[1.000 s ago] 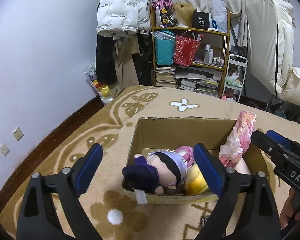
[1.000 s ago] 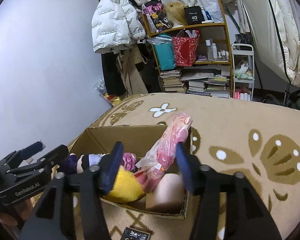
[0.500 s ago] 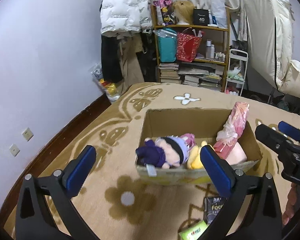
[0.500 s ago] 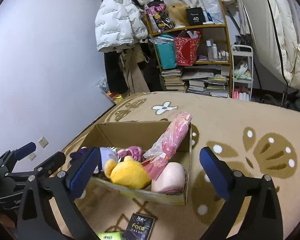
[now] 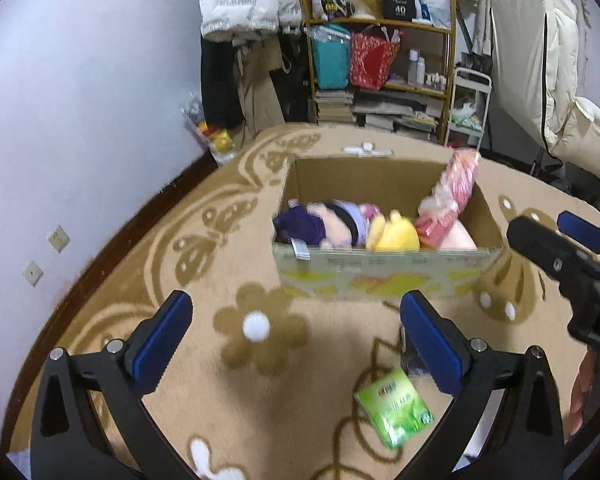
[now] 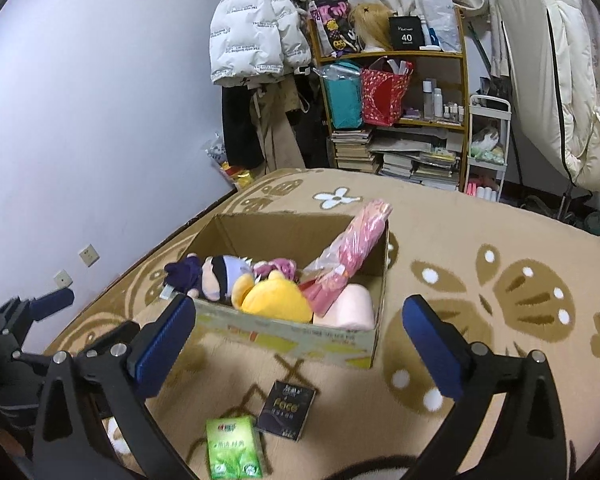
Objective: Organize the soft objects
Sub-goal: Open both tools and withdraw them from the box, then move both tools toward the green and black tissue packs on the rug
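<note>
A cardboard box (image 5: 384,278) (image 6: 284,332) stands on the patterned bed cover. Inside lie a purple-haired plush doll (image 5: 324,226) (image 6: 212,274), a yellow plush (image 5: 394,234) (image 6: 274,298), a pink toy in clear wrap (image 5: 456,192) (image 6: 352,252) leaning up at the right, and a pale pink cushion (image 6: 350,308). My left gripper (image 5: 296,342) hangs open over the cover, short of the box, nothing between its blue pads. My right gripper (image 6: 298,340) is open too, in front of the box, empty. In the left wrist view the right gripper (image 5: 568,248) shows at the right edge.
A green packet (image 5: 394,406) (image 6: 232,448) and a dark "Face" packet (image 6: 286,408) lie on the cover in front of the box. A shelf of books and bags (image 6: 392,100), hung coats (image 6: 256,40) and a white duvet (image 6: 556,72) fill the back. The wall runs along the left.
Both grippers have drawn back from the box and opened wide. The toys stay in the box. The green and dark packets have come into view in front of it.
</note>
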A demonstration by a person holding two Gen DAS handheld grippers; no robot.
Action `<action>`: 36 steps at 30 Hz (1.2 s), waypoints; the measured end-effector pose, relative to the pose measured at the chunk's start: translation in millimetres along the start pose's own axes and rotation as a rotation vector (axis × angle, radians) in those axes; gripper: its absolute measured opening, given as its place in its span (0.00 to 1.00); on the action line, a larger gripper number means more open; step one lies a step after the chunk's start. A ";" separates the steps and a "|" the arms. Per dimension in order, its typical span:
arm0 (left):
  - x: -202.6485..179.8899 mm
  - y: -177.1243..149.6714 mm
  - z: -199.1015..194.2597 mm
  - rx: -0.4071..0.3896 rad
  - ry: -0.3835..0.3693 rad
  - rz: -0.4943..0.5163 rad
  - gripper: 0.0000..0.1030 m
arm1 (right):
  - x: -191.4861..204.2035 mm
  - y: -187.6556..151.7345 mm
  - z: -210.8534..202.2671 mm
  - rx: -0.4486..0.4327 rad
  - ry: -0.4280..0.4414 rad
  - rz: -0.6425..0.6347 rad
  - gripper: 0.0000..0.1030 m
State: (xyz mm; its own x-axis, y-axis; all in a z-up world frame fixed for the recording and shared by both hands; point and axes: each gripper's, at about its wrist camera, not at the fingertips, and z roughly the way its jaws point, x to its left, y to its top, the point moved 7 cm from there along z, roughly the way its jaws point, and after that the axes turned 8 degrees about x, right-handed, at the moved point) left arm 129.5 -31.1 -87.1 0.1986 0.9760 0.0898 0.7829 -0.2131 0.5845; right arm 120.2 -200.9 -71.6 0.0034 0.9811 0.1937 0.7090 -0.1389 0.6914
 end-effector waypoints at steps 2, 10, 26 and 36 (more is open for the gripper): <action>-0.3 -7.7 0.0 0.017 -0.002 -0.002 1.00 | 1.1 -4.3 -1.4 0.008 0.003 0.006 1.00; -1.4 -29.7 3.1 0.081 -0.037 -0.045 1.00 | -0.7 -21.1 -1.9 0.045 0.010 0.039 1.00; -3.8 -55.0 31.5 0.196 -0.051 -0.072 1.00 | -3.7 -50.1 24.6 0.146 0.020 0.078 1.00; -7.7 -64.5 52.5 0.264 -0.054 -0.068 1.00 | -8.5 -67.3 48.9 0.227 0.023 0.091 1.00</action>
State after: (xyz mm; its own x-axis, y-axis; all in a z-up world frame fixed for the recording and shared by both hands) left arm 108.4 -27.3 -167.8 0.1654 0.9862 0.0105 0.9206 -0.1582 0.3571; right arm 107.0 -193.3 -153.8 0.0599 0.9621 0.2659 0.8466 -0.1901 0.4971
